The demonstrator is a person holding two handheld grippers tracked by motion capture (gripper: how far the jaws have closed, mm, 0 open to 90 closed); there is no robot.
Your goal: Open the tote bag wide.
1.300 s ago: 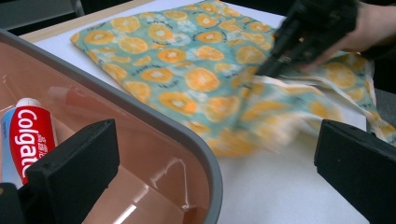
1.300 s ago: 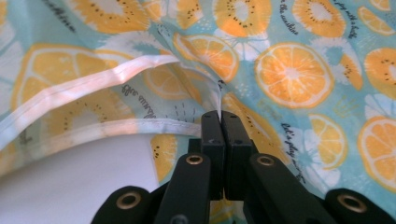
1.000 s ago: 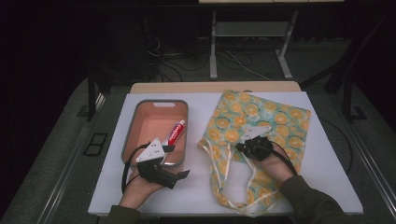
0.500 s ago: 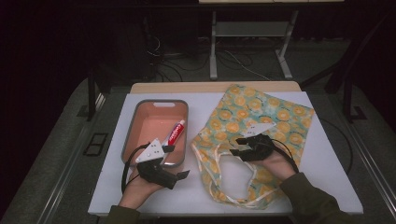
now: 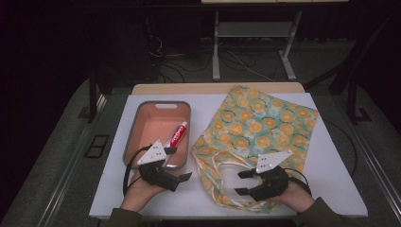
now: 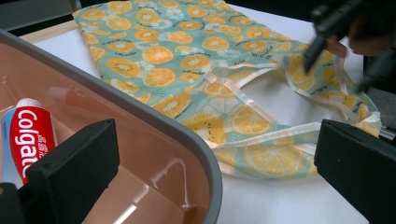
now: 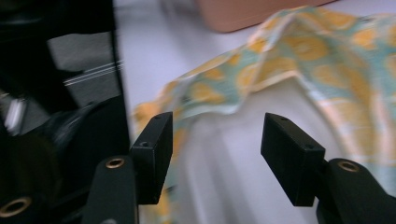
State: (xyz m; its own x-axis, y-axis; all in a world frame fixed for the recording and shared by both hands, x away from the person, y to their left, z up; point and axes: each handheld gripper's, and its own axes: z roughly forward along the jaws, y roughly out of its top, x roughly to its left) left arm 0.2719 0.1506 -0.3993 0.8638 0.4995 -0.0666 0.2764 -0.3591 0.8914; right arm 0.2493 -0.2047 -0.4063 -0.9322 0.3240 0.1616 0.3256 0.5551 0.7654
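**Observer:** Start at the right gripper [image 5: 242, 182]. What did you note?

**Operator:** Its jaws had just been opening, from pinched tight a second earlier to about half spread. In the right gripper view I saw nothing between the pads, only bare table with bag cloth beyond. So I read it as a release. Compared with the earlier high views, I had drawn that hand back toward six o'clock, and the fabric bag [image 5: 255, 124] had come with it: its handles [image 5: 222, 163] now lay looped at the near edge, mouth facing me.

**Observer:** And the bag's place?

**Operator:** Flat on the white board [image 5: 326, 175], at about three o'clock from the tray, well apart from nothing much; its left edge sat just beside the tray wall. My judgement: the mouth was laid out for opening, and the next grip would be on one layer of the hem.

**Observer:** Left gripper [image 5: 177, 163]?

**Operator:** Jaws spread wide, empty, hovering over the tray's near right corner. It had not shifted across the three high views.

**Observer:** Surroundings?

**Operator:** Toothpaste tube [image 5: 178, 134] lay inside the pink tray [image 5: 138, 124], along its right wall, at twelve o'clock from the left gripper. The tray rim stood between those jaws and the tube. The tangled handles could snag the right jaws. Behind the table, at twelve o'clock, a desk frame [image 5: 255, 35] and floor cables [image 5: 239, 61], well clear.
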